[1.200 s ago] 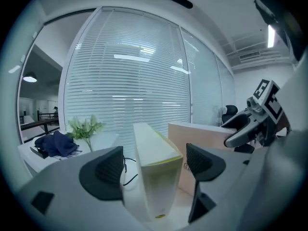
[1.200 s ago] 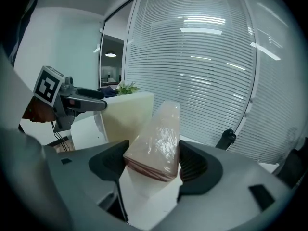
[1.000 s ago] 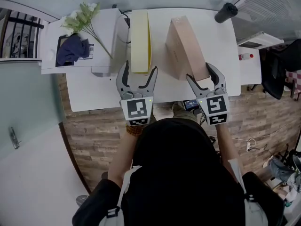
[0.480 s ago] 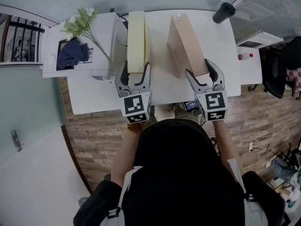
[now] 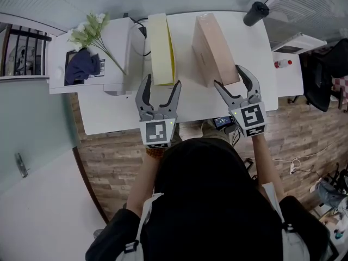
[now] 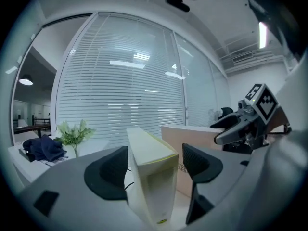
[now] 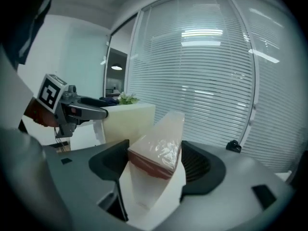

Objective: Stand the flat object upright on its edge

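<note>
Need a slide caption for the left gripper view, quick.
Left claw opening with the upright pale-yellow box between its jaws; tan box and right claw beyond, at right.

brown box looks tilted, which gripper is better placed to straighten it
Right: the right gripper grips the near end of the leaning brown box. The left gripper is opening its jaws around the yellow box, which stands upright.

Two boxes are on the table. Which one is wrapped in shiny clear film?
The brown box, between the right gripper's jaws: crinkled film glints on it. The yellow box has plain matte sides.
</note>
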